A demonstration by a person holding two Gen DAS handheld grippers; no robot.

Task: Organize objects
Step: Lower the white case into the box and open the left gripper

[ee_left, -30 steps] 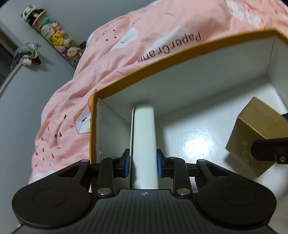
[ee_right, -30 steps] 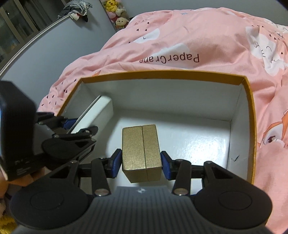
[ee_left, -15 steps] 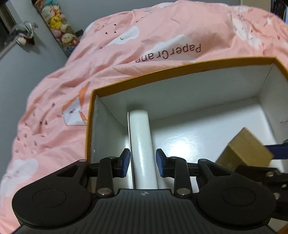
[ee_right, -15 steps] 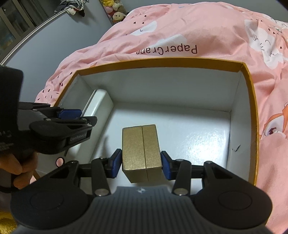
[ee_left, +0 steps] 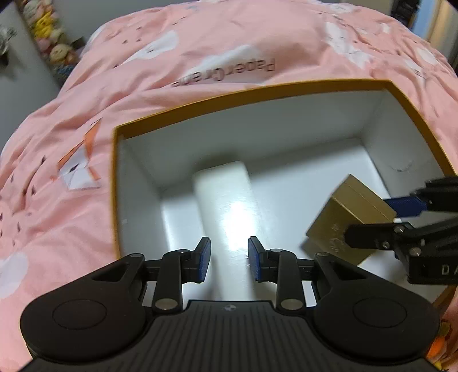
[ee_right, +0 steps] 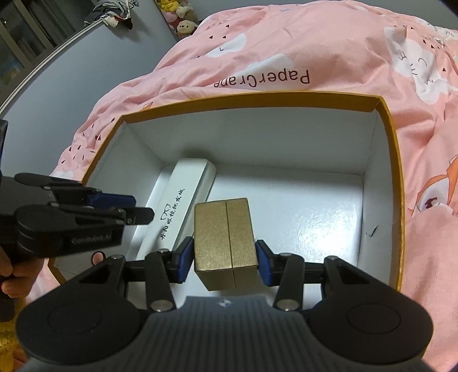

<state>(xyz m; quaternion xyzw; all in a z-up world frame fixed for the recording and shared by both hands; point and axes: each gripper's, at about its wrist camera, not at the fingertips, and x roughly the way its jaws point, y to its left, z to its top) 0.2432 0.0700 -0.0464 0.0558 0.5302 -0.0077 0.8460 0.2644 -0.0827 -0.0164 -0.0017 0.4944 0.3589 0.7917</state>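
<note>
Gold box [ee_right: 224, 237] sits clamped between the blue pads of your right gripper [ee_right: 224, 259], held in the air above the white floor of the big open carton [ee_right: 383, 177]. Its top face shows a seam down the middle, and the jaws press on its two sides at a moderate width. From the left wrist view the same gold box [ee_left: 347, 219] hangs at the right side of the carton [ee_left: 229, 120], with your right gripper [ee_left: 372, 220] reaching in from that edge.

The long white case [ee_right: 186, 209] lies flat on the carton floor, along the left wall, with dark printed characters and a small glasses drawing on its upper face. It runs from near the far corner back toward you, just beside the gold box but lower down. In the left wrist view the white case [ee_left: 226, 206] is blurred and lies below and ahead of your left gripper [ee_left: 229, 259], whose jaws stand partly open with nothing pressed between the pads.

Your left gripper [ee_right: 126, 209] hovers over the near end of the white case, and your hand [ee_right: 8, 274] wraps its handle at the left edge.

The carton has an orange-brown rim and rests on a bed with a pink quilt [ee_right: 286, 48] printed with clouds, cats and the words "PaperCrane". Plush toys [ee_right: 180, 17] crowd a spot by the grey wall behind.
</note>
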